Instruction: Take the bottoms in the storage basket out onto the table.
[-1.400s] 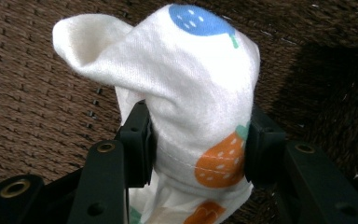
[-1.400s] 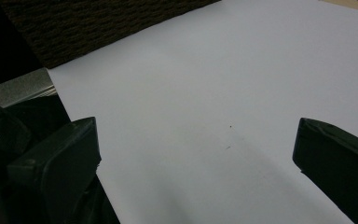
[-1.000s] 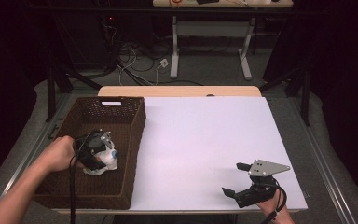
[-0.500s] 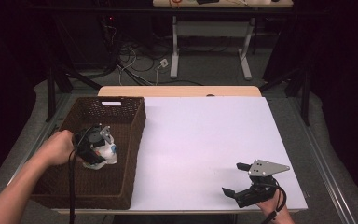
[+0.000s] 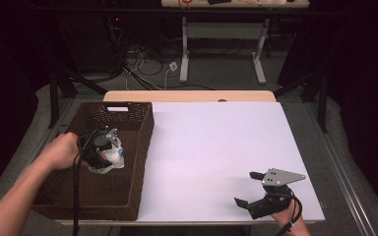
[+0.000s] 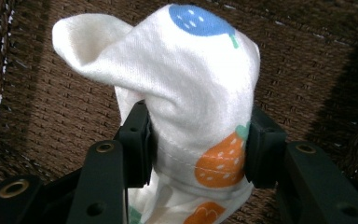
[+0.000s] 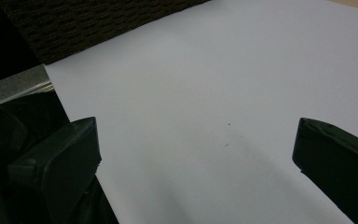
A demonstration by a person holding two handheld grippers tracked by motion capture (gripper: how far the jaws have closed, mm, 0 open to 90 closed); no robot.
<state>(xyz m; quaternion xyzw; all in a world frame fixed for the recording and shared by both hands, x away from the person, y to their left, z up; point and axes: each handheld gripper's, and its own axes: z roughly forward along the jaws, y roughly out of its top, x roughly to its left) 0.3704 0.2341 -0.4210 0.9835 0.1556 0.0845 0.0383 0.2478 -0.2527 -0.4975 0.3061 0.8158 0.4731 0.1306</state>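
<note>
lifted higher, left tool (image 6: 198,140) clamps 1 cloth (image 6: 191,93) over 1 basket (image 5: 142,147).

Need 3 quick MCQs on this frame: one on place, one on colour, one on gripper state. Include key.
1. Where is the left gripper?
A. over the basket
B. on the white table top
C. on the floor

2. What colour is the fruit print at the top of the cloth?
A. red
B. blue
C. black

3. How do the right gripper's jaws stand?
A. shut on a cloth
B. shut on nothing
C. open

Key: 1 A, it hangs within the basket's walls. 2 B, a blue berry shows. 3 C, wide apart over bare table.
</note>
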